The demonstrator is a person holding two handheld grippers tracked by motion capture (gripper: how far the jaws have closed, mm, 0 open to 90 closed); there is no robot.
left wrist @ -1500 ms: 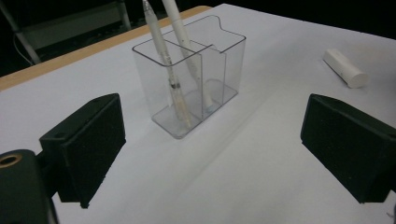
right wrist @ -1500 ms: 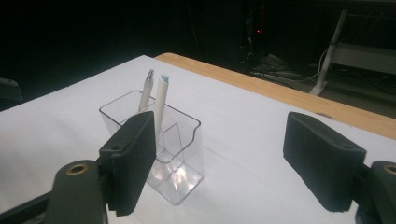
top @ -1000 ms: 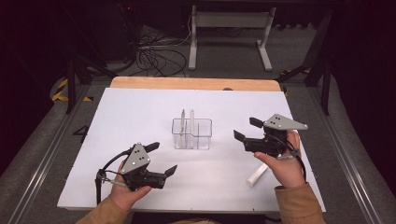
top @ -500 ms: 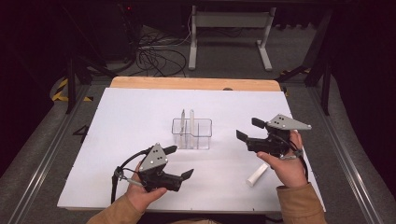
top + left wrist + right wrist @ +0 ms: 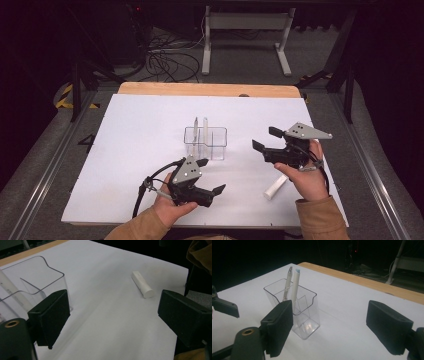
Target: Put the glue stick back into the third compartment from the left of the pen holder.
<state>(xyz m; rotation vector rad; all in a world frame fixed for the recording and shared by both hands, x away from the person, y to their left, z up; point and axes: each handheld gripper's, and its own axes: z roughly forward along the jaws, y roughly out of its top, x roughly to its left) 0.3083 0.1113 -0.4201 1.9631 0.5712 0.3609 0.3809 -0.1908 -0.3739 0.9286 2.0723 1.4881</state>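
I am looking down on the white table [image 5: 135, 150]. My left gripper [image 5: 210, 176] is sitting in the lower middle of the high view, held in my left hand [image 5: 167, 207]. Its jaws are standing wide apart and nothing is between them. In the left gripper view, bare table is lying between the two black jaws.

My right gripper [image 5: 267, 138] is sitting at the right of the high view, in my right hand [image 5: 305, 175]. Its jaws are wide apart too and are holding nothing. They are pointing toward the middle of the frame.

The white tube [image 5: 275, 187] is lying flat on the table at the lower right of the high view, just under my right hand. In the left gripper view the tube [image 5: 143, 284] is lying in the upper middle, well apart from both jaws.

The clear cup [image 5: 205, 142] is standing in the middle of the high view, between the two grippers. Two pens [image 5: 205, 128] are standing in it. In the right gripper view the cup [image 5: 295, 307] is standing at the middle left, partly behind the left jaw, and the pens [image 5: 295, 283] are leaning a little.
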